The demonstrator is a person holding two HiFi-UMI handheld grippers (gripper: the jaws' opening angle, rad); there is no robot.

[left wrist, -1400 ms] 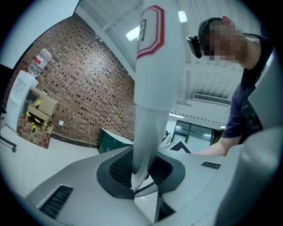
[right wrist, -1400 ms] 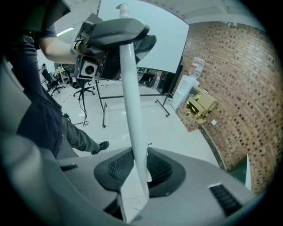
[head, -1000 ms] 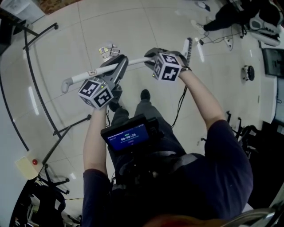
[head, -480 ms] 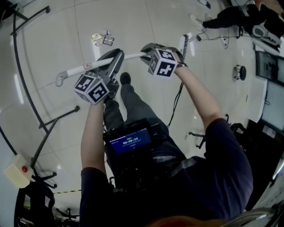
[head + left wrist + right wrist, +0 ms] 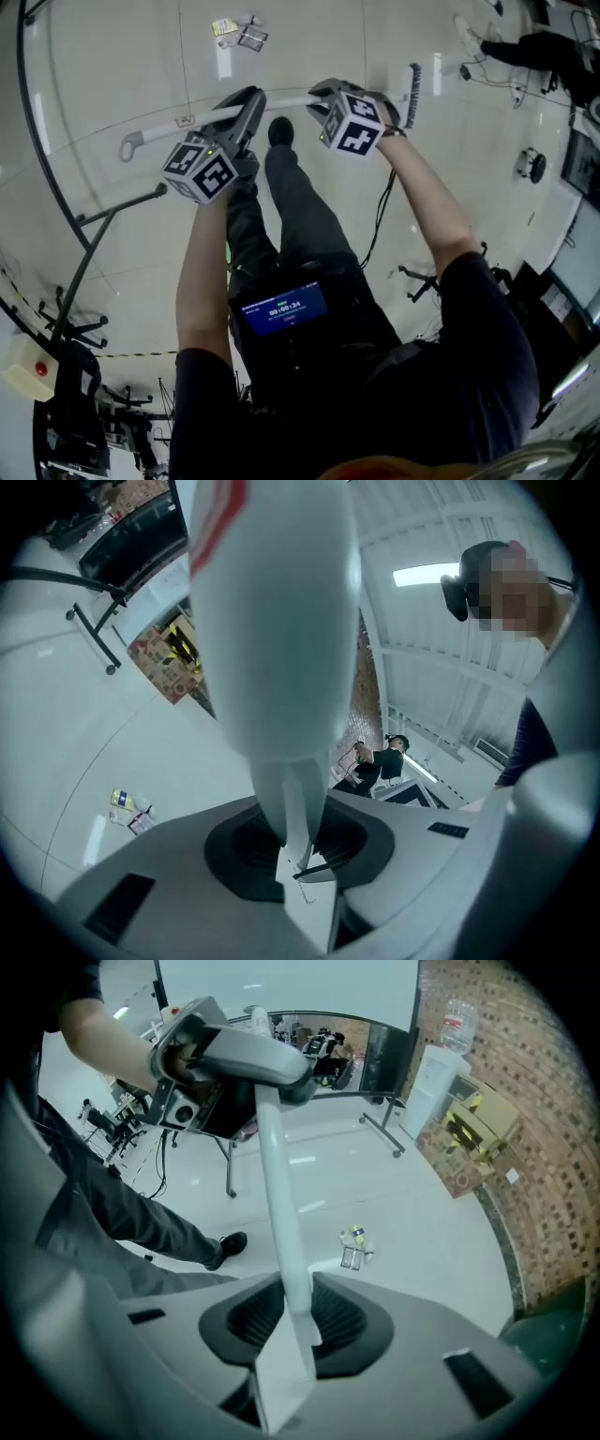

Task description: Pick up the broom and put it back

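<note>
- Broom (image 5: 291, 99), head view: I see its white handle held level above the pale floor (image 5: 122, 66), across the front of the person's legs. The hooked end is at the left, and a dark bristled strip (image 5: 412, 89) shows just beyond the right hand. A small label (image 5: 185, 120) sits on the handle, its print too small for me to read.
- Head view, grippers: the left gripper (image 5: 246, 101) and right gripper (image 5: 323, 94) both clamp the handle, the left nearer the hooked end. Each carries a cube of black-and-white square markers. The chest screen (image 5: 281, 311) shows white digits on blue that I cannot read with certainty.
- Left gripper view: the jaws stand narrow, pressed on the handle's tapered part. A red stripe (image 5: 217, 522) runs along the handle near the top edge. Small packets (image 5: 131, 810) lie on the floor, print unreadable.
- Right gripper view: the jaws hold the handle, which runs up to the left gripper clasping it farther along. A cardboard box (image 5: 478, 1124) by the brick wall bears dark print I cannot read.
</note>
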